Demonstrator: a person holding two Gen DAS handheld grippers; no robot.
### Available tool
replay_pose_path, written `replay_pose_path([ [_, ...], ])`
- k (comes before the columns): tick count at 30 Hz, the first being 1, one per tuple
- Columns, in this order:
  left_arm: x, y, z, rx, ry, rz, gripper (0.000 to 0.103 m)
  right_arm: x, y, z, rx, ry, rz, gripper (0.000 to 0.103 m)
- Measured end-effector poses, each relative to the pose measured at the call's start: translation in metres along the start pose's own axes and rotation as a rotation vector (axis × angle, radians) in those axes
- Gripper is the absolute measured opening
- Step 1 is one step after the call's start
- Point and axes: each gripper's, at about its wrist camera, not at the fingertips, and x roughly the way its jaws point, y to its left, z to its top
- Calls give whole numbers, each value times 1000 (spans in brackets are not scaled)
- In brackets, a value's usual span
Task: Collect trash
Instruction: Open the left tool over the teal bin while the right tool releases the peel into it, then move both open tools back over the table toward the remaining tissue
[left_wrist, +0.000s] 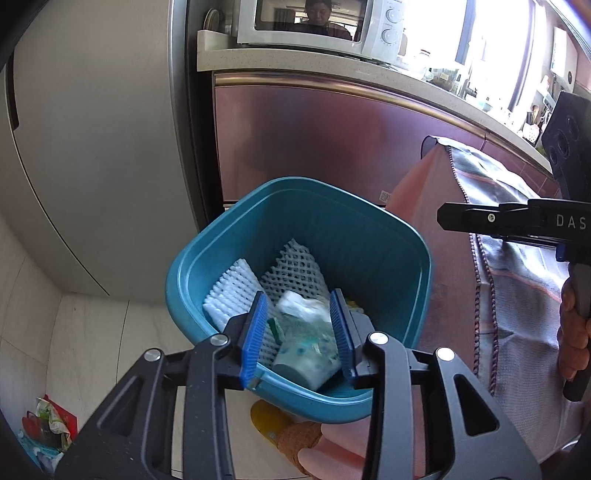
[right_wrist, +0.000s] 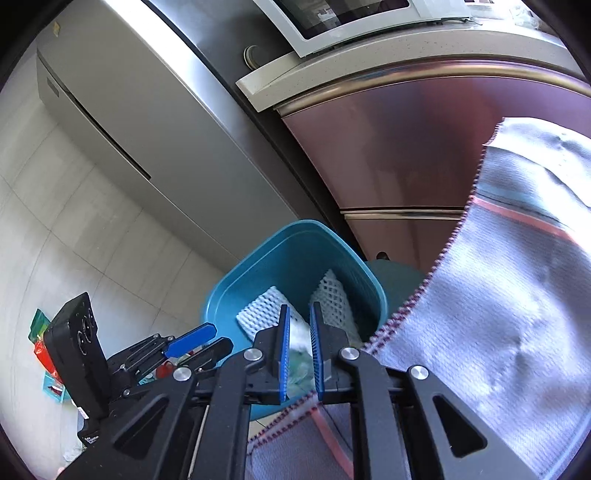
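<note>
Your left gripper (left_wrist: 299, 306) hangs partly open over the teal bin (left_wrist: 388, 243) at frame centre, a paper cup (left_wrist: 306, 362) lying loose between its pads among foam netting (left_wrist: 295, 266), while your right gripper (right_wrist: 298, 317) stands barely parted, gripping nothing, above that bin.

One bin (left_wrist: 369, 236), two foam nets (left_wrist: 229, 295), one cup (left_wrist: 306, 360).

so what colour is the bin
Teal blue bin, plain, no pattern. It shows best in the left wrist view.
</note>
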Motion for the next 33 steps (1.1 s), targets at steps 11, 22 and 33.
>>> replay_pose_path([
  [11, -41, -31, 2, 45, -121, -82, 37, -44, -3, -17, -22, -69, 8, 20],
  [22, -77, -103, 2, 169, -194, -267, 40, -138, -12, -59, -65, -212, -103, 31],
  [33, -83, -205, -15, 290, -149, -449, 41, -225, -61, -114, 50, -316, -276, 34],
])
